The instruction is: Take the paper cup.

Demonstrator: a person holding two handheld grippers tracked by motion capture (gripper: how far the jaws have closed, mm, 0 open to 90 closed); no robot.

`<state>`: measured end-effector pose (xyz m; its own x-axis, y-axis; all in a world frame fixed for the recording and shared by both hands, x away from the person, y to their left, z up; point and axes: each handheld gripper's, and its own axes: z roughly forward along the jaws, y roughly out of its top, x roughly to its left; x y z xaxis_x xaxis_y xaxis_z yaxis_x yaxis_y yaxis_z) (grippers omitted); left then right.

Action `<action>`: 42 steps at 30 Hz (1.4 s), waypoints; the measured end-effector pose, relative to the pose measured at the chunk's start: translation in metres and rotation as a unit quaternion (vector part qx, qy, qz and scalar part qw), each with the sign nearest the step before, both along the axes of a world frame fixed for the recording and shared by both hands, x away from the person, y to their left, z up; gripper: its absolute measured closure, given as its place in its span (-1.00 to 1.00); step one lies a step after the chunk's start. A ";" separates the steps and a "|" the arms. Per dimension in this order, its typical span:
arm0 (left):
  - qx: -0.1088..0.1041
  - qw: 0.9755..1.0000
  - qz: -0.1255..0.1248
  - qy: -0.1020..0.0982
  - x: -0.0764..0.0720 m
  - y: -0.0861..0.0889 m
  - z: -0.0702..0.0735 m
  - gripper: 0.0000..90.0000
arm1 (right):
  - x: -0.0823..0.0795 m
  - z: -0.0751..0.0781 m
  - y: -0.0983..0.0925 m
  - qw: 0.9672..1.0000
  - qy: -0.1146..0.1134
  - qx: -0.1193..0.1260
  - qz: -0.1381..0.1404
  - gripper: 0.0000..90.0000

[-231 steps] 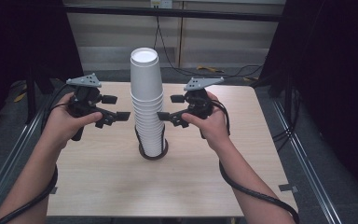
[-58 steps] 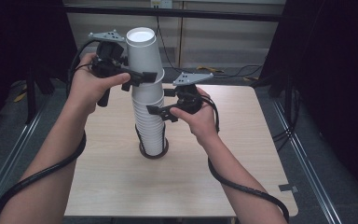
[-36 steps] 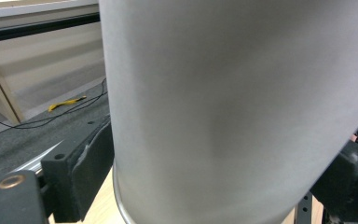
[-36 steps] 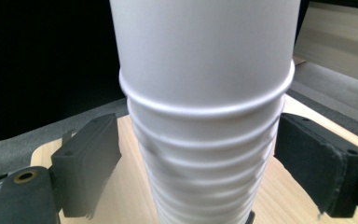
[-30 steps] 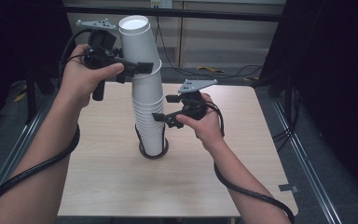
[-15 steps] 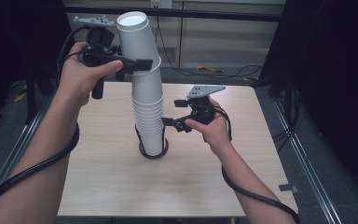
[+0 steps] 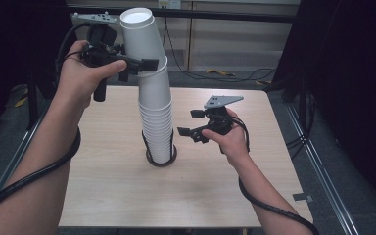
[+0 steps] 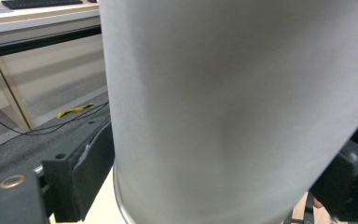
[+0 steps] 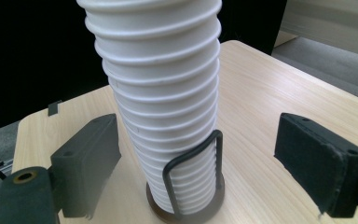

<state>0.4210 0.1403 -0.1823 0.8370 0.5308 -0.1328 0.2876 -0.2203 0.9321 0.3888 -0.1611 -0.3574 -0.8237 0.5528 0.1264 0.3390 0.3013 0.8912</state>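
In the high view, a tall stack of white paper cups rises from a dark wire cup holder that stands on the light wooden table, a little left of the frame's centre. The stack leans as it climbs, and its topmost cup reaches the upper left of the frame, tilted to the left with its open mouth showing. The left gripper sits high in the upper left, held in the person's left hand, and its jaws are clamped on the wall of that top cup just above the rim of the cup below it. In the left gripper view the grey-white wall of the cup stands right between the two black pads, one pressed against each side, with a rolled rim showing at the lower edge. The right gripper is at mid-height just right of the stack, near it but apart, held in the right hand; its jaws stand wide with nothing between them, pointing toward the lower cups. In the right gripper view the ribbed column of cup rims fills the centre, the wire holder's upright loop and round base are at the bottom centre, and the two pads stand well clear on either side. A black cable trails from the left forearm across the lower left.
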 end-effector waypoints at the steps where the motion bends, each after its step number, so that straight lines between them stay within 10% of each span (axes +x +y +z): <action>1: 0.000 1.000 0.000 0.000 0.000 0.000 0.000 -0.76 | 0.000 0.000 0.000 1.000 0.000 0.000 0.000 -0.70; 42: -0.010 1.000 0.020 -0.002 -0.018 0.058 -0.001 -0.75 | -0.016 -0.090 -0.044 0.996 0.065 -0.053 -0.036 -0.70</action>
